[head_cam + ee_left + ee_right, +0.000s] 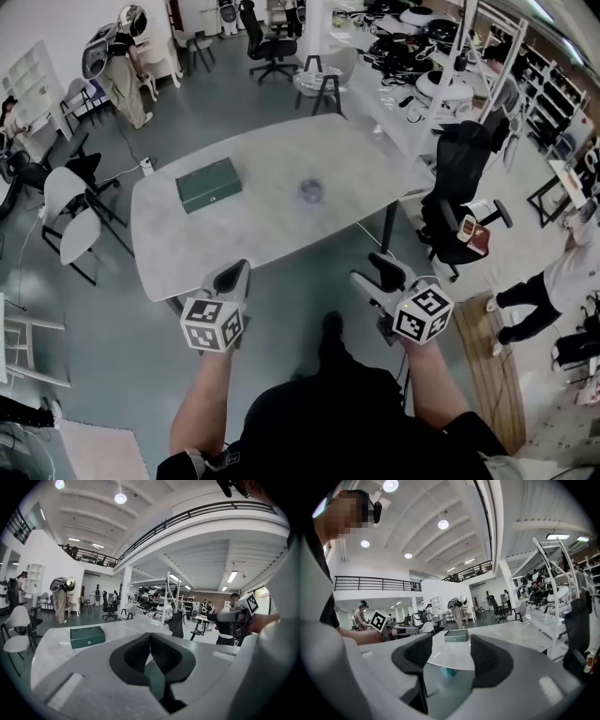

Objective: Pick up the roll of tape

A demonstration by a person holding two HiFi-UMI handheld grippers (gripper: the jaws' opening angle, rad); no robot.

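Note:
The roll of tape (311,191), small, grey and see-through, lies near the middle of the pale grey table (272,230). Both grippers hang over the floor short of the table's near edge, well apart from the tape. My left gripper (233,273) points at the table's near left part; its jaws touch at the tips, with nothing between them. My right gripper (382,265) is at the near right, its jaws standing apart and empty. In neither gripper view can I make out the tape.
A dark green flat box (208,184) lies on the table's left half, also seen as the box (87,636) and the box (456,635). A black office chair (461,202) stands right of the table, white chairs (70,211) to its left. People stand further off.

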